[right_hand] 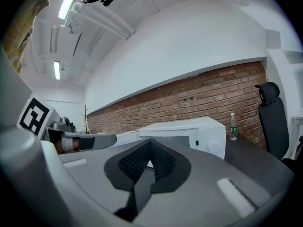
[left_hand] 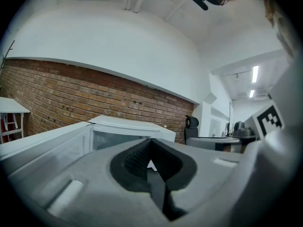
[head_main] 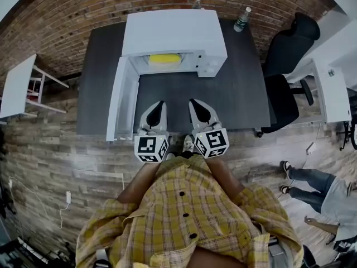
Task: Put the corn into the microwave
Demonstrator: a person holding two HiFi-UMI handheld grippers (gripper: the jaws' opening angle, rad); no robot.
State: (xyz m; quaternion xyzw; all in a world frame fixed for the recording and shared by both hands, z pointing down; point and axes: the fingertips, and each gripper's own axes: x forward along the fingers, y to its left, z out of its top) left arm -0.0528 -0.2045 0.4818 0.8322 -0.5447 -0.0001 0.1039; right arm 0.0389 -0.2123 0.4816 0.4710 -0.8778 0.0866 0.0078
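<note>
The corn [head_main: 164,59] lies inside the open microwave [head_main: 173,32], a bright yellow, smooth-looking, longish piece set crosswise on the floor of the cavity, near its front; from the head view I cannot make out kernels or finer texture. The microwave is a boxy white appliance with a flat, matte top, and its door [head_main: 120,102] stands swung out to my left, a long white panel reaching toward the near edge of the table [head_main: 234,88]. The table top is dark grey and matte with a faint grain. My left hand-held gripper [head_main: 158,106] is clenched on nothing: in the left gripper view its black ribbed pads [left_hand: 137,160] sit in pale grey moulded shells and meet at the tip. My right hand-held gripper [head_main: 196,104] is likewise clenched and empty, its textured black pads [right_hand: 163,162] pressed together. Both hover side by side over the near edge of the table, well apart from the corn. Behind the microwave runs a rough red brick wall [head_main: 83,10], with a clear plastic bottle [head_main: 242,19] at the table's far right corner.
</note>
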